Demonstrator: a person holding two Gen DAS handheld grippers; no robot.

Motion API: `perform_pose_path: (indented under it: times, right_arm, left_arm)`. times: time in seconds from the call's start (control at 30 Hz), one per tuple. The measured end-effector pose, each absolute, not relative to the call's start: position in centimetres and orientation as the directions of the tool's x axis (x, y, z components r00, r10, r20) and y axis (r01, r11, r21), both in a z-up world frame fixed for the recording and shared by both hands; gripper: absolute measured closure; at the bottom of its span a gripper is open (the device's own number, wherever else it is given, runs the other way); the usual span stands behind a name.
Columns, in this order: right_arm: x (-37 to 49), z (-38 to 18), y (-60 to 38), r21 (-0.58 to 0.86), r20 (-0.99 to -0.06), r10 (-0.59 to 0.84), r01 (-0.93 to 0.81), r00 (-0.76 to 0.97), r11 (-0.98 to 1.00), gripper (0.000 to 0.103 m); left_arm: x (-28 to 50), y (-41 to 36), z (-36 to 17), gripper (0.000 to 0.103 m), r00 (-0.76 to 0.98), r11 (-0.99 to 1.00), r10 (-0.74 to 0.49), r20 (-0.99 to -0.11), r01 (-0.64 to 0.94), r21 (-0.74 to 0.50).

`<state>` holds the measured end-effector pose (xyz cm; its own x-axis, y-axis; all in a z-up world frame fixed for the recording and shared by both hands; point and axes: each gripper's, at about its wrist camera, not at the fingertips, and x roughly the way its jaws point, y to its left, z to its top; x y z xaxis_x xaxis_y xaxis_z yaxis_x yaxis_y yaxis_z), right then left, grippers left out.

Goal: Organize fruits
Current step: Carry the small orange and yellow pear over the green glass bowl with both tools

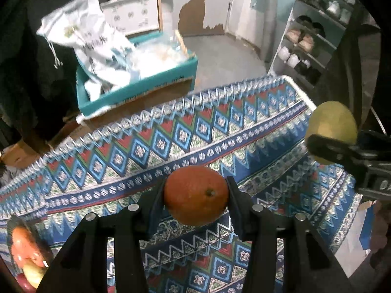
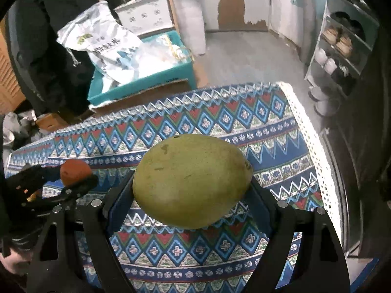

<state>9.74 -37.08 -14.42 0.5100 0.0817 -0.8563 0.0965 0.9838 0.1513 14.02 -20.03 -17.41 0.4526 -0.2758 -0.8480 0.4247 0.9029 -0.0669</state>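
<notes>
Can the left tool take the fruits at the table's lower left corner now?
Probably not: the left tool is already shut on an orange, so its jaws are occupied. The fruits lie uncovered beside it.

A patterned cloth [image 2: 220,127] covers the surface. Beyond its far edge sits a teal box [image 1: 136,90] holding a white printed bag [image 1: 83,31]; a shoe rack [image 1: 315,34] stands to the cloth's right.

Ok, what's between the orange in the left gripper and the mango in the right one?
Only bare patterned tablecloth shows between the orange and the mango in the left wrist view; nothing else lies between them.
</notes>
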Motion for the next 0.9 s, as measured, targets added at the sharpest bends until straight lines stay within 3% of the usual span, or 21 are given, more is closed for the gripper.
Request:
perform_pose_path:
  times: [0.9]
  right_arm:
    - [6.8,-4.8,-30.1,0.137,-0.749,0.165,-0.093,0.642,0.986,0.019]
  left_arm:
    - [8.5,-12.6,-5.5,0.055,0.608,0.917,-0.340,-0.717,0.385,-0.108]
